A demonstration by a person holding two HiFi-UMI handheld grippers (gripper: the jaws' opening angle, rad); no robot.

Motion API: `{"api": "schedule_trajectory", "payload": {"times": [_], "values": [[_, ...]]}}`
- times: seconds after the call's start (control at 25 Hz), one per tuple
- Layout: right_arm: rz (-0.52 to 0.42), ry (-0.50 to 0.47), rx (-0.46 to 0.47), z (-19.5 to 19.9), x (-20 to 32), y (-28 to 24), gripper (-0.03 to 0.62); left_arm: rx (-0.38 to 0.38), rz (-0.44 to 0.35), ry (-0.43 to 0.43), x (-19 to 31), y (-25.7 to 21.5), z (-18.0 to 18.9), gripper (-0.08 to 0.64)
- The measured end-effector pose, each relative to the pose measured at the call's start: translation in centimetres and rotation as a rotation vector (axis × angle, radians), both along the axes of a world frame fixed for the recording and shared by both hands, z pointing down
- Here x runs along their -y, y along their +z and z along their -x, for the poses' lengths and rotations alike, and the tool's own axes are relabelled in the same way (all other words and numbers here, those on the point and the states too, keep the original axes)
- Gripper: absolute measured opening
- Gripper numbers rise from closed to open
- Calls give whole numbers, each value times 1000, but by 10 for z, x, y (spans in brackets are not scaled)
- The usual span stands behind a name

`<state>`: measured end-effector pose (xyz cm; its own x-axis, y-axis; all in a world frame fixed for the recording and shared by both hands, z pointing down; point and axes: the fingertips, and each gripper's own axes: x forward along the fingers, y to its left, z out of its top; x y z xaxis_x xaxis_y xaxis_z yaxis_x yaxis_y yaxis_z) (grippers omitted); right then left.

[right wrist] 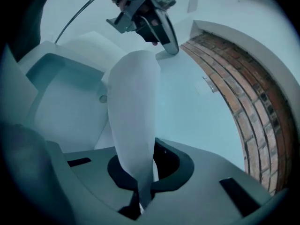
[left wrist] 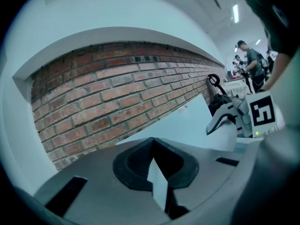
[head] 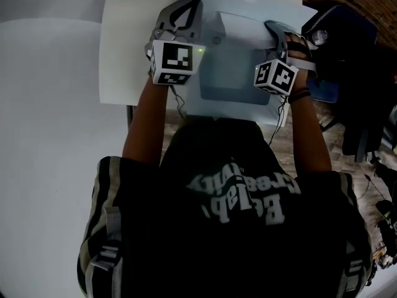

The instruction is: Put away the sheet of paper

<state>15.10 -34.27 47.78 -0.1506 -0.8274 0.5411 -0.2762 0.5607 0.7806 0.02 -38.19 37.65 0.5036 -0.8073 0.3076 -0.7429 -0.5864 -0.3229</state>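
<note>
So, sheet of paper (head: pixel 243 26): I see it held up over the far end of the tray, strung between both grippers and not yet lying in the tray. From the right gripper view it (right wrist: pixel 133 107) bows into a tall curl, running from that gripper's jaws away towards the other gripper.
Left gripper (head: pixel 183 14): over the tray's far left corner. Its own view shows the jaws closed (left wrist: pixel 154 162) with a narrow corner of the sheet (left wrist: pixel 158 186) pinched between them.
Right gripper (head: pixel 278 33): over the tray's far right edge. Its jaws are clamped together (right wrist: pixel 140 191) on the sheet's other end.
Each seen from the other: the left gripper (right wrist: pixel 164 36) sits at the top of the right gripper view; the right gripper (left wrist: pixel 220 121) sits at the right of the left gripper view.
Tray (head: pixel 236 85): pale, with a shallow rectangular recess, directly below the sheet; it shows at the left of the right gripper view (right wrist: pixel 56 93).
Desk (head: pixel 130 54): white, lying under the tray.
Brick wall (left wrist: pixel 108 93): beyond the tray's far side.
Dark bag (head: pixel 347 36): right of the tray, past the desk's edge.
</note>
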Motion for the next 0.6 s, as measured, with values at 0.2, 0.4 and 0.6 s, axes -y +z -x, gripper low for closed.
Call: {"api": "schedule_trajectory", "payload": {"times": [0.2,0.4,0.6], "values": [[13,-92,-27,27,-5,20,-5,-3,9,19,12,1,-3,2],[102,-202,-70,55,-15,56,-5,0,20,37,15,4,-3,2],[190,-237,-84,65,-24,85,6,8,17,54,17,4,-3,0]]}}
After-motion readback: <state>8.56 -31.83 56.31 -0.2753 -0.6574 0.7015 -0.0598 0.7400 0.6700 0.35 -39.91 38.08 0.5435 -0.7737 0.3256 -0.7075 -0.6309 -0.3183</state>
